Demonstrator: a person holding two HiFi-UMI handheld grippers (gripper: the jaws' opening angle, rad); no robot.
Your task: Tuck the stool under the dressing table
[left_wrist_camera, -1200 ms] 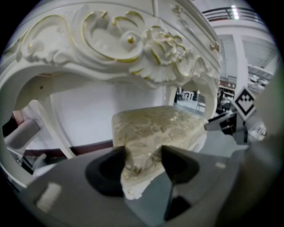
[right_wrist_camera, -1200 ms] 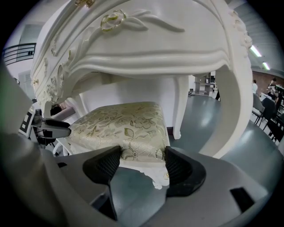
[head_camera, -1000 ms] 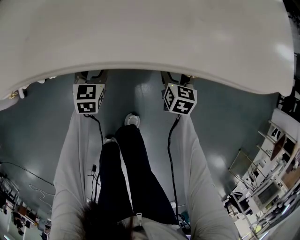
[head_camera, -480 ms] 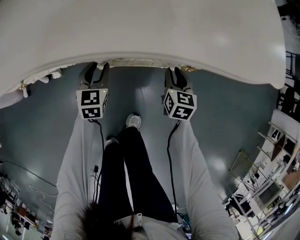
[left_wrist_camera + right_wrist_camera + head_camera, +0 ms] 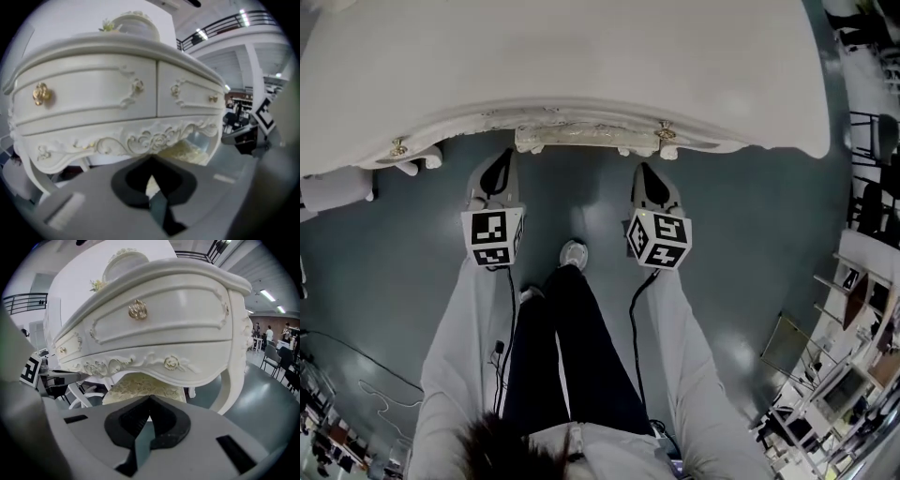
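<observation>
Seen from overhead, a person's sleeves and dark trousers, one pale shoe (image 5: 573, 253) forward, fill the near ground, with a cable (image 5: 633, 309) trailing from each tool. Ahead of them the black-and-white marker cubes (image 5: 492, 237) (image 5: 659, 238) cap the left claw (image 5: 497, 167) and right claw (image 5: 649, 180), both levelled at the dressing table (image 5: 581, 66). Each gripper view shows its own jaws pressed together with nothing between them: left claw (image 5: 151, 180), right claw (image 5: 149, 416). A band of bare grey floor (image 5: 750, 225) separates both tips from the table's carved front edge, and more open floor runs off to the right claw's right. The tabletop hides nearly everything beneath it from above. From the right claw, the stool (image 5: 140, 385) sits directly ahead under the apron, only its cream patterned seat and part of a white leg showing; from the left claw it lies ahead and to the right (image 5: 185, 151), partly blurred. Gold knobs (image 5: 41, 93) (image 5: 137, 309) mark the drawers. The table's legs are cut off.
</observation>
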